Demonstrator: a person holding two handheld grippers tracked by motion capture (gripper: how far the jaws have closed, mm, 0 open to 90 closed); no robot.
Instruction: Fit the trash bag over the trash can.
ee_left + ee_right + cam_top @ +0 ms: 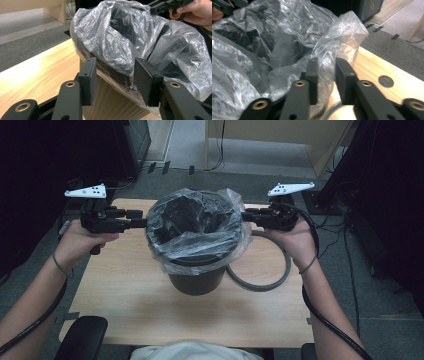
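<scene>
Bin (195, 280) mid-table. Both grippers flank its rim to fit the bag (200, 227): left gripper (141, 222) half-open around film, right gripper (246, 216) narrowed, film between pads.

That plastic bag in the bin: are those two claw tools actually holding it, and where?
The right gripper has its fingers around a fold of the plastic bag at the bin's rim. The left gripper stands open at the opposite rim, holding nothing.

Each gripper — left gripper (142, 223), right gripper (245, 216) — is black, carries a white three-cornered plate with dark dots, brass-ringed pivots and a thick black cable. Thin bands circle both wrists.
</scene>
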